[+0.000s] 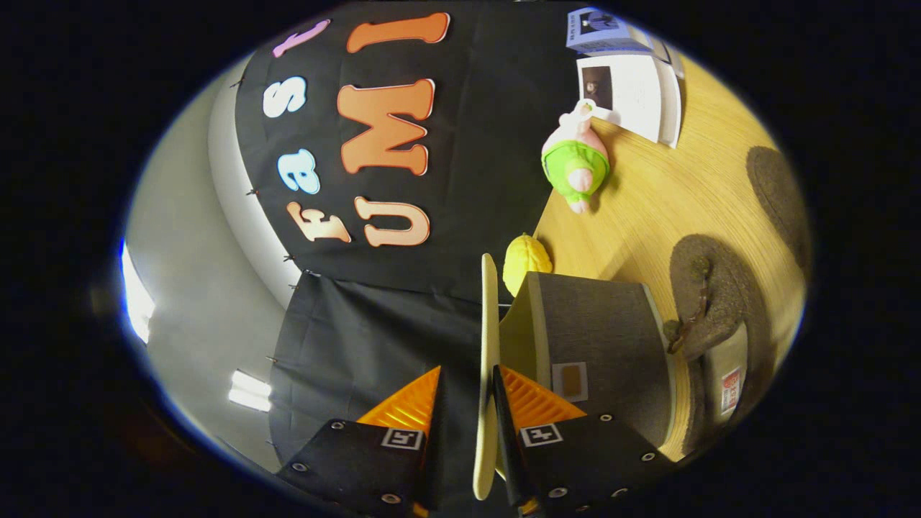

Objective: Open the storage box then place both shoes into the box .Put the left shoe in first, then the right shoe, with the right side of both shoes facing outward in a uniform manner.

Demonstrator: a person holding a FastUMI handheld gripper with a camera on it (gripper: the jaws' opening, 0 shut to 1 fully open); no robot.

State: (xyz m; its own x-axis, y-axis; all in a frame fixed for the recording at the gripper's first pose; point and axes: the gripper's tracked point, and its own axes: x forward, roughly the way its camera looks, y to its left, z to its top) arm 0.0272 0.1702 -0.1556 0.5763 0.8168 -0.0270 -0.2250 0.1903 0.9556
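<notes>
The view is rolled on its side, with the wooden table (647,208) running up the right. The grey storage box (597,324) stands just ahead of my fingers. Its cream lid (489,309) is swung up and shows edge-on. The lid's edge lies between the fingers of my gripper (468,370), against one finger (536,399) and with a gap to the other (410,403); the jaws stand open. One grey-brown shoe (709,302) lies on the table right beside the box, its sole (728,388) facing me. The second shoe (781,194) lies farther out beyond it.
A pink plush toy in green (575,162) lies on the table beyond the box. A yellow ribbed object (525,260) sits right behind the box. White cartons (629,90) stand at the table's far end. The booth's black cloth wall (374,324) borders the table.
</notes>
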